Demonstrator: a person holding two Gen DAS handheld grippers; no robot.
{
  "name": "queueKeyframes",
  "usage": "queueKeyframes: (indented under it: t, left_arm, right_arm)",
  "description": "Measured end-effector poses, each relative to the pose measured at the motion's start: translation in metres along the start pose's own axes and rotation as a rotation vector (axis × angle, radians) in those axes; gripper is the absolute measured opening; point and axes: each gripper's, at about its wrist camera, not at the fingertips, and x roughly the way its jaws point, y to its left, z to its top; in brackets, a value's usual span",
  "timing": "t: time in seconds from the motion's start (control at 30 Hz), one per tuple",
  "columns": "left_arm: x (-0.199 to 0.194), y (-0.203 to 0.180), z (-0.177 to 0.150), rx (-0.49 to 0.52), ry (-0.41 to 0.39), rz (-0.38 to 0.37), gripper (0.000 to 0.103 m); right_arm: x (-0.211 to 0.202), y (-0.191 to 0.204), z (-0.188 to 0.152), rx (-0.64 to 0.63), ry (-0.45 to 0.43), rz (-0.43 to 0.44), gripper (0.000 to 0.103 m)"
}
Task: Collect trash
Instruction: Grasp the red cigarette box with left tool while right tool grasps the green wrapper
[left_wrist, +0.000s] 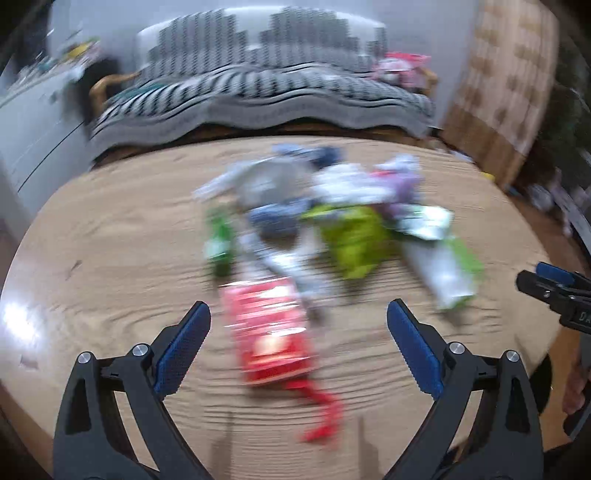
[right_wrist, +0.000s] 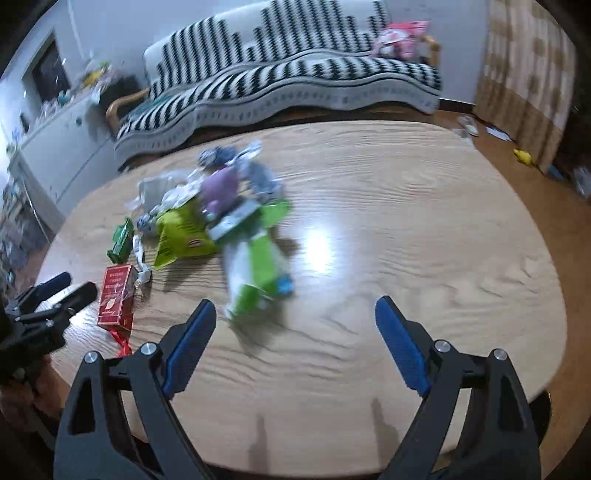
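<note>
Wood-grain oval table (right_wrist: 406, 229) fills both views, with the trash heap (right_wrist: 207, 214) on it: upper left of centre in the right wrist view, centre in the blurred left wrist view. Next in size, a green-and-white packet (right_wrist: 255, 273) trails from the heap toward the lower middle of the right view, its long axis running roughly top to bottom. A red box (left_wrist: 267, 332) lies directly between and just beyond the spread jaws of the left gripper (left_wrist: 299, 319), long axis pointing away from it; that hand looks nearer. The right gripper (right_wrist: 295, 314) is likewise spread and holds nothing, with the packet's near end just beside its left finger. Only the sharper right view shows a small green carton (right_wrist: 121, 240) lying apart from the box.
</note>
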Motion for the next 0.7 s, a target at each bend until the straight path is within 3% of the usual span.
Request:
queueKeyframes:
  t: [0.07, 0.23, 0.4, 0.6, 0.7]
  left_arm:
    - [0.007, 0.03, -0.006, -0.046, 0.026, 0.004, 0.093]
    - [0.024, 0.058, -0.008, -0.092, 0.067, -0.023, 0.093]
    - [0.041, 0.037, -0.009, -0.053, 0.102, -0.033, 0.093]
    - [0.067, 0.014, -0.015, 0.028, 0.149, 0.025, 0.093]
    - [0.067, 0.016, -0.016, 0.016, 0.154, 0.023, 0.091]
  right_arm:
    - [0.013, 0.007, 0.004, -0.02, 0.018, -0.002, 0.085]
    - [0.044, 0.019, 0.012, -0.034, 0.05, -0.023, 0.085]
    - [0.067, 0.026, 0.027, -0.039, 0.071, -0.025, 0.085]
    - [0.079, 0.029, 0.031, -0.057, 0.09, -0.036, 0.085]
    - [0.083, 0.03, 0.032, -0.066, 0.101, -0.043, 0.085]
